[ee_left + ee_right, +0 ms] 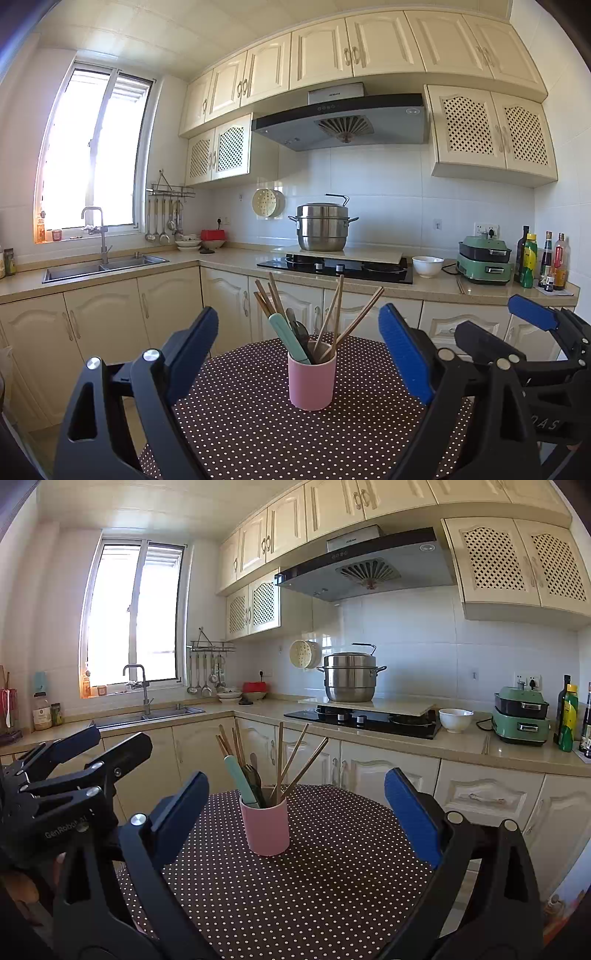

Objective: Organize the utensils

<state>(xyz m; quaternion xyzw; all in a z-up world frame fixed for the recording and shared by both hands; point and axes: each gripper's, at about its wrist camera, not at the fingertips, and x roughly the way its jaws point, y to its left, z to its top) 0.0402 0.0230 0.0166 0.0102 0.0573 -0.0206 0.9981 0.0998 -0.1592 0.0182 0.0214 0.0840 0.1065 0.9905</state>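
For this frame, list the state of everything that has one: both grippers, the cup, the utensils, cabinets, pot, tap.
Left gripper: jaws wide open, empty.
Right gripper: jaws wide open, empty.
Pink cylindrical cup: upright on the dotted tablecloth, untouched.
Wooden chopsticks: standing in the cup, leaning outward.
Mint-handled utensil: in the cup, tilted left.
Cream cabinet doors: shut.
Steel steamer pot: lidded.
Tap: no water visible.

Daylight enters through the overexposed window (96, 147), blown white. Room bright, focus sharp. Strong fisheye curvature and dark vignetting at corners.
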